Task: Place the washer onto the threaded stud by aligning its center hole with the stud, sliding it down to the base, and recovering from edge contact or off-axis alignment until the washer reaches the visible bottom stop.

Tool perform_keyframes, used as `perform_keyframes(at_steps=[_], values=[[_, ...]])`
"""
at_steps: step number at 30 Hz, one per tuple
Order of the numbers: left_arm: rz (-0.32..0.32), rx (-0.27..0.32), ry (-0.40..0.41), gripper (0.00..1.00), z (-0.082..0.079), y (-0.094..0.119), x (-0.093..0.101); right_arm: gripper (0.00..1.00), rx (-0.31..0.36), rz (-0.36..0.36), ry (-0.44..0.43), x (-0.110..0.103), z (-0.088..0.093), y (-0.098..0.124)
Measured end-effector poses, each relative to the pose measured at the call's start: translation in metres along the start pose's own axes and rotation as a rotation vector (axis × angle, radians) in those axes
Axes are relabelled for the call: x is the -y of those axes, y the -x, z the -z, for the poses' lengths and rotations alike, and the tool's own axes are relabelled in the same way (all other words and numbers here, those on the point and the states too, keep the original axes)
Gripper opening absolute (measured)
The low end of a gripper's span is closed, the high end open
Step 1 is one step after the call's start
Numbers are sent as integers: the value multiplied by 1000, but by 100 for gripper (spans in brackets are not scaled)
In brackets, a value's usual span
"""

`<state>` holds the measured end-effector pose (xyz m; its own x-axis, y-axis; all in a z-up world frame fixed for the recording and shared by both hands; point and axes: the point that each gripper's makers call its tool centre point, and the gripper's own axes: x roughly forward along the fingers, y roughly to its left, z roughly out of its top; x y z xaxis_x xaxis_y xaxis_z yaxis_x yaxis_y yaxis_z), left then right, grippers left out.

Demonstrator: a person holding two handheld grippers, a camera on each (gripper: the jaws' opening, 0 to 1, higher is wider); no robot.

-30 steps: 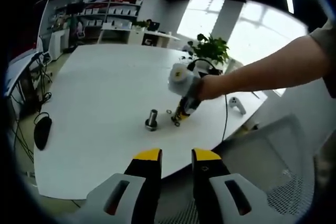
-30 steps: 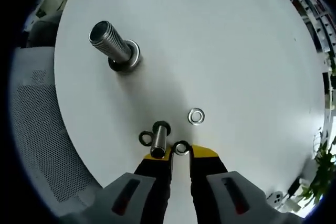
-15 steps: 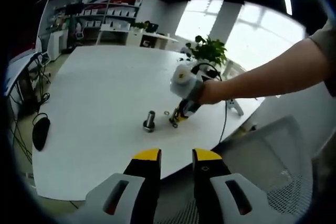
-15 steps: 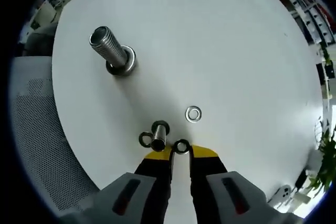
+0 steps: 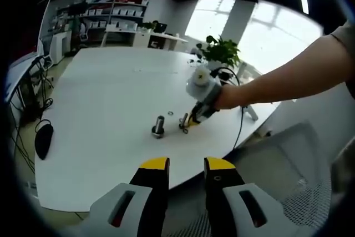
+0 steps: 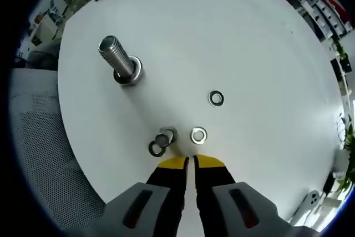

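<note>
- Since the earlier frames the right hand-held gripper (image 6: 189, 162) had drawn back from the small parts; the washer that sat between its tips a second ago now lay flat on the worktop (image 6: 260, 31), just ahead of them.
- That washer (image 6: 198, 135) rested free, and the jaws behind it stood pressed almost together with nothing visible between them.
- Just to its left sat a short stud (image 6: 166, 136) with a dark ring (image 6: 156, 149) touching its base; a second washer (image 6: 216, 99) lay farther out.
- Well apart, the tall threaded stud (image 6: 117, 59) stood bare, nothing yet at its base collar.
- Held back off the worktop's edge, the left hand-held gripper (image 5: 186, 165) had its jaws spread and empty.
- Risk, as a judgement: a flat washer gives thin edges to pinch, so a grab could skid it away, or seat it tilted and snag it on the threads.
- In the left gripper view the parts were too small to separate, and the short stud's own shape stayed unclear.
</note>
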<state>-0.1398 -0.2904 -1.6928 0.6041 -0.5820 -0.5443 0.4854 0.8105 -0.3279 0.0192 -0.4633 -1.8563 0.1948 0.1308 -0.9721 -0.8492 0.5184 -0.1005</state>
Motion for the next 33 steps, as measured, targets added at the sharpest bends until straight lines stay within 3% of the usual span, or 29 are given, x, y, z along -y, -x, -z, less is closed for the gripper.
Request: perform_keyframes(at_steps=[4, 9, 12, 14, 21, 33], values=[[-26, 46, 30, 23, -6, 3, -6, 7, 20, -41, -28, 2, -2, 0], [-23, 32, 21, 22, -5, 1, -5, 8, 51, -81, -24, 0, -2, 2], [-27, 30, 22, 22, -5, 2, -5, 17, 26, -91, -43, -1, -1, 4], [-36, 32, 31, 22, -5, 2, -7, 19, 82, -71, 0, 1, -7, 10], [-58, 34, 47, 22, -5, 2, -11, 19, 109, -72, 23, 13, -15, 15], [-61, 42, 50, 22, -7, 2, -12, 19, 76, -99, 151, 3, -22, -2]])
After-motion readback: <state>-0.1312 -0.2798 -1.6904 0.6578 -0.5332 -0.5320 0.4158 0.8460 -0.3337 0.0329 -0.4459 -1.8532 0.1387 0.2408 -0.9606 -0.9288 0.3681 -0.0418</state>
